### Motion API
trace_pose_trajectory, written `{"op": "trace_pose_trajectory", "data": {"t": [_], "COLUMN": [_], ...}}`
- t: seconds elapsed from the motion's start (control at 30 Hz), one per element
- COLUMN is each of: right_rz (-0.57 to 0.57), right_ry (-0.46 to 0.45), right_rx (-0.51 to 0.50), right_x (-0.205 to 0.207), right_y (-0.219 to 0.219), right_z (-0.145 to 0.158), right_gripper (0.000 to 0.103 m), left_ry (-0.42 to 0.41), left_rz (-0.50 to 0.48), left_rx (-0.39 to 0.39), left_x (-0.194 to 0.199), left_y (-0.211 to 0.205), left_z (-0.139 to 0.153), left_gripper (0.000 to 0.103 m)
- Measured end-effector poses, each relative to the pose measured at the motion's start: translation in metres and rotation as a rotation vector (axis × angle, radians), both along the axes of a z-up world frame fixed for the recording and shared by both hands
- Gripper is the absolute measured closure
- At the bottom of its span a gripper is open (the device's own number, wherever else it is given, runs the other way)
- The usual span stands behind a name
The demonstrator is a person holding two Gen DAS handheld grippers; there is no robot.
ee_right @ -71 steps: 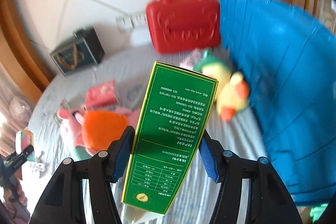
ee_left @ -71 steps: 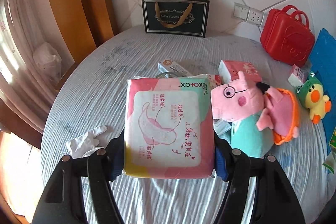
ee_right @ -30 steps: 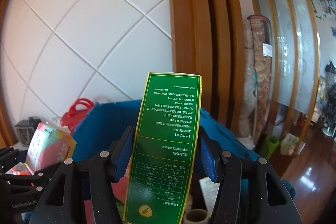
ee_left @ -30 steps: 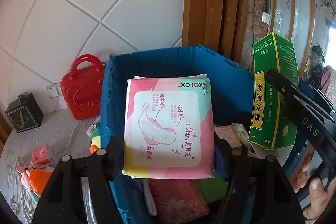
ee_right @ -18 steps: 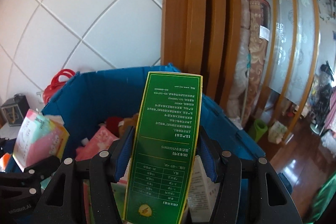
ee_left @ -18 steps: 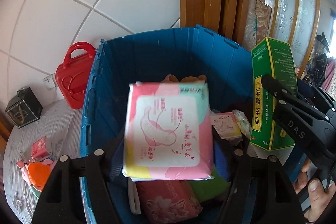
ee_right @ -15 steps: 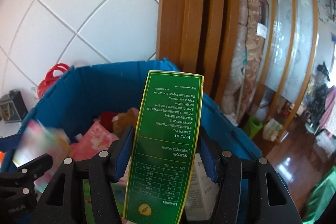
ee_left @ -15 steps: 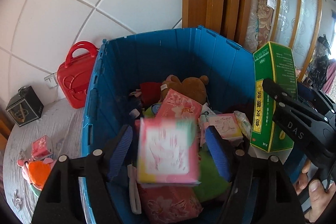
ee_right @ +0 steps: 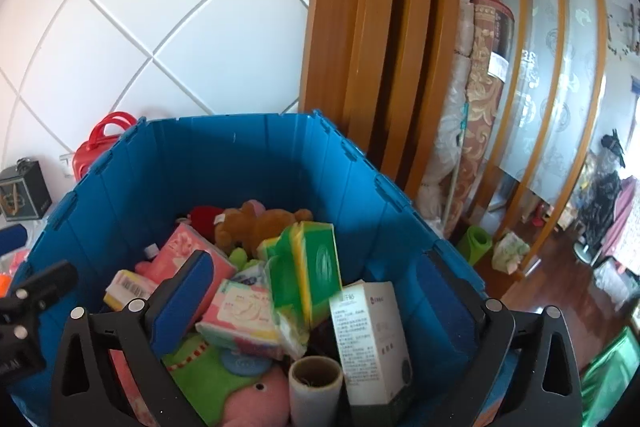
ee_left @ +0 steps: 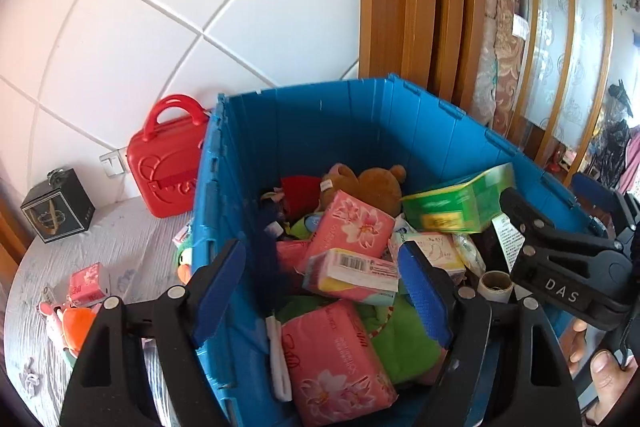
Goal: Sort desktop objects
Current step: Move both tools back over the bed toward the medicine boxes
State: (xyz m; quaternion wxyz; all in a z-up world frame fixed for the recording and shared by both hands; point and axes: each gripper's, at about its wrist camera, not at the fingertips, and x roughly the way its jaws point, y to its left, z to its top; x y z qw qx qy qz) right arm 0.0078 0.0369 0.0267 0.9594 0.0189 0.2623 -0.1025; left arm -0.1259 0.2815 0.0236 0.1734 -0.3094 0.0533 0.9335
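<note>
Hovering over the blue crate (ee_left: pixel 320 123), both grippers are angled down into it, which fits a drop-off step of the sort.

Left gripper (ee_left: pixel 320 267): jaws opening, pads touching nothing. Just below and beyond the jaw gap lies the pad pack (ee_left: pixel 352 273), barcode side up, resting on the pile. Its long axis runs across the gap, from the left pad toward the right pad, roughly level. It looks released here so it lands flat on top of the soft stuff.

Right gripper (ee_right: pixel 316 275): jaws opening, spread wide. The green box (ee_right: pixel 312 267) sits in line with the gap, beyond the tips, clear of both pads and blurred, so probably loose and tumbling. In the right wrist view it stands tilted, one narrow end toward the camera. In the left wrist view its long axis lies near level, the far end a bit higher, just ahead of the right gripper's tip. The exact facing can't be told through the blur.

Near the right jaws: a cardboard tube (ee_right: pixel 316 379) and a white box (ee_right: pixel 372 339) upright, closer than the green box. Farther in: a pink tissue pack (ee_left: pixel 352 227), then a teddy bear (ee_left: pixel 376 183) against the far wall.

Outside the crate, left of the left jaw: a pig plush (ee_left: pixel 68 319), a red case (ee_left: pixel 168 163) and a black box (ee_left: pixel 58 211) on the table, not yet sorted.
</note>
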Motion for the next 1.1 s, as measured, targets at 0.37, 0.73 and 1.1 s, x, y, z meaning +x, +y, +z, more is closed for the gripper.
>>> {"op": "trace_pose_trajectory", "data": {"t": [0.37, 0.73, 1.1], "right_rz": [0.141, 0.371, 0.45], "right_ry": [-0.076, -0.112, 0.065], "right_rx": [0.041, 0.053, 0.062], "right_x": [-0.021, -0.015, 0.037], "right_y": [0.05, 0.185, 0.381], "right_z": [0.016, 0.041, 0.007], "right_gripper": [0.0, 0.0, 0.0], "left_ry": [0.051, 0.064, -0.098], "left_rz": [0.174, 0.376, 0.539], "left_rx": [0.058, 0.026, -0.044], "left_x": [0.022, 0.025, -0.008], "left_y": [-0.081, -0.234, -0.459], "left_z": [0.008, -0.003, -0.073], "left_gripper": [0.024, 0.024, 0.024]}}
